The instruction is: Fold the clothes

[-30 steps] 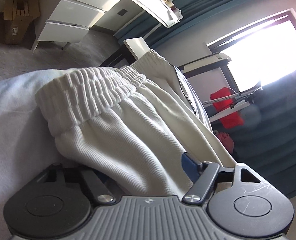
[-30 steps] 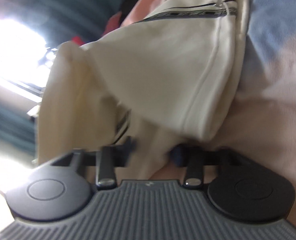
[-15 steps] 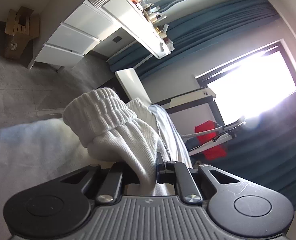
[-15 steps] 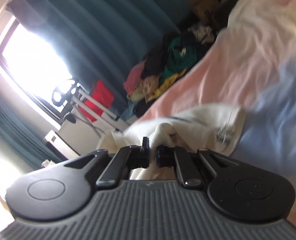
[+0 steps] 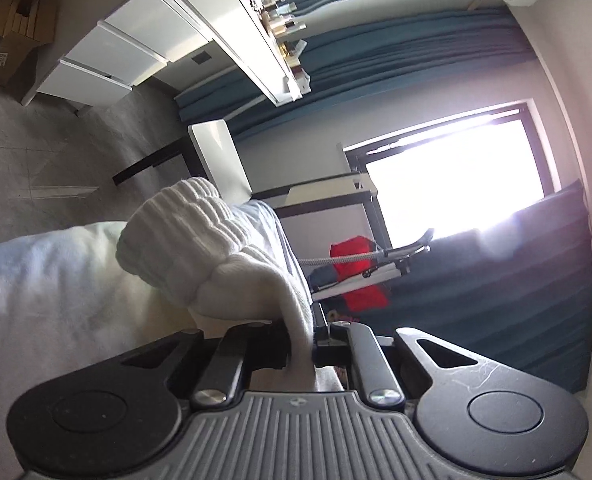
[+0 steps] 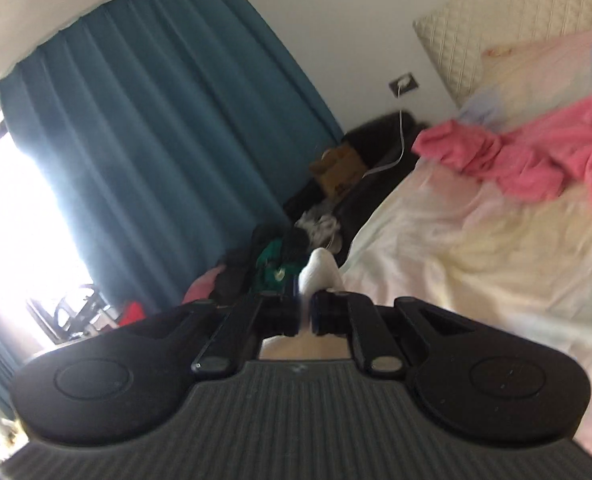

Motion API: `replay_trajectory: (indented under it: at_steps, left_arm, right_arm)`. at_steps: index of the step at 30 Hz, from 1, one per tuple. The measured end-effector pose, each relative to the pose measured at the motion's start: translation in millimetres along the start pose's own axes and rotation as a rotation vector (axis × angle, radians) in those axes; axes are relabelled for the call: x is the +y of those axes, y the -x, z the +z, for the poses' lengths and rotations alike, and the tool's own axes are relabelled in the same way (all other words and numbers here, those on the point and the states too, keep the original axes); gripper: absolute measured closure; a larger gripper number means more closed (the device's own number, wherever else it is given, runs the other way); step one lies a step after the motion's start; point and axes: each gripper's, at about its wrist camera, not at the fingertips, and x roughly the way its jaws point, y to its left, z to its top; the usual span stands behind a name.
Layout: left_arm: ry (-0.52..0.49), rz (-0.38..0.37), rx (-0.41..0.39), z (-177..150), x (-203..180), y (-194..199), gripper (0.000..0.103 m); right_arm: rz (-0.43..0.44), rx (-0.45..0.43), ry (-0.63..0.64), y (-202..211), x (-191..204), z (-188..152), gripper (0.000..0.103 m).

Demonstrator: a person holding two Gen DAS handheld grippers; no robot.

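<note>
Cream ribbed garment (image 5: 200, 248), elastic waistband bunched, pinched in both jaws

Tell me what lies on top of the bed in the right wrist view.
A crumpled pink garment lies on the bed near the pillow. The sheet under it is hidden, and the right gripper covers the near edge.

Bed (image 6: 475, 264) fills right of right wrist frame, pale sheet. Pink garment (image 6: 535, 160) lies on it upper right; pillow (image 6: 535, 64) at the headboard end.
</note>
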Motion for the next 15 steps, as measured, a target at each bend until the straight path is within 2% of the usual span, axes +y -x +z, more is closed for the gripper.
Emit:
replay_trajectory:
  at_steps: [4, 7, 11, 15]
  left_arm:
    - [-0.018, 0.083, 0.059, -19.4, 5.2, 9.8, 0.092]
    - [0.052, 0.163, 0.119, -30.0, 26.6, 17.8, 0.092]
    - [0.103, 0.173, 0.121, -27.6, 43.0, 28.3, 0.092]
    - [0.045, 0.170, 0.088, -25.8, 32.4, 31.7, 0.093]
  right_arm:
    - [-0.045, 0.071, -0.009, 7.3, -42.3, -14.5, 0.095]
    - [-0.044, 0.122, -0.023, 21.1, -72.4, -32.9, 0.094]
    - [-0.021, 0.139, -0.040, 46.5, -99.9, -49.7, 0.094]
    - [-0.025, 0.137, -0.020, 49.5, -99.2, -53.6, 0.094]
